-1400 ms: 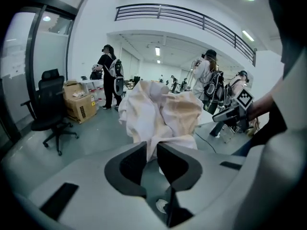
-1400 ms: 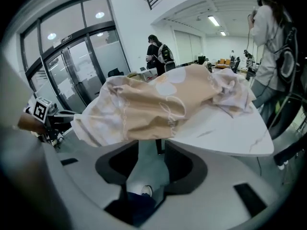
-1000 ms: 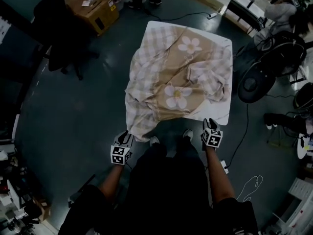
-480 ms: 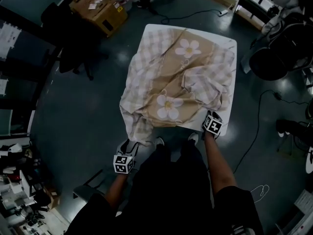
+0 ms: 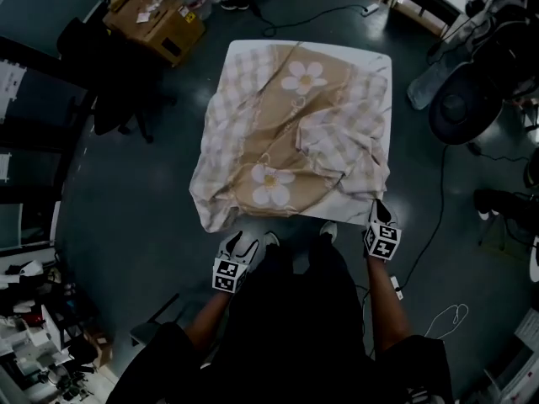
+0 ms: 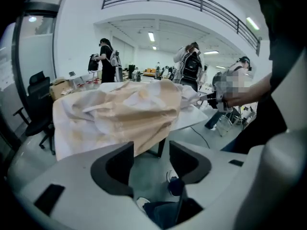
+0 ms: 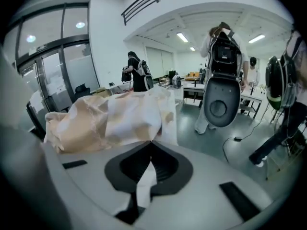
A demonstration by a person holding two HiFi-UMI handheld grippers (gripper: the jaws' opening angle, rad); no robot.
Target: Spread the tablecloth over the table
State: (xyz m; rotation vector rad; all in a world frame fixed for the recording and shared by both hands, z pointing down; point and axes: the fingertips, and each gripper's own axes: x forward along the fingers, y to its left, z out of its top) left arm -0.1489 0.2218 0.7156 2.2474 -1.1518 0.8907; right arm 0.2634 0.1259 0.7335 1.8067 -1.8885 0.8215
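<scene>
Beige and checked, one cloth (image 5: 295, 133) lay crumpled on one white table (image 5: 383, 64), covering most of the top. Its folds were heaped toward the near right side, and its near left corner sagged over the edge. Two white daisies showed on the beige band, one toward the far edge (image 5: 303, 76) and one toward the near edge (image 5: 269, 183).

Two grippers were at the near side. The left gripper (image 5: 242, 244) hung just below the sagging corner, clear of it. Its jaws had just been opening and stood wide apart, with nothing between them. In the left gripper view (image 6: 151, 159) only floor and a shoe showed in the gap, the cloth lying beyond. The right gripper (image 5: 379, 213) was at the near right corner. Its jaws had just been closing and were clenched on a pale fold of the cloth (image 7: 151, 145).

Two shoes (image 5: 327, 230) stood between the grippers, and one cardboard box (image 5: 156, 19) sat on the floor, far left.
</scene>
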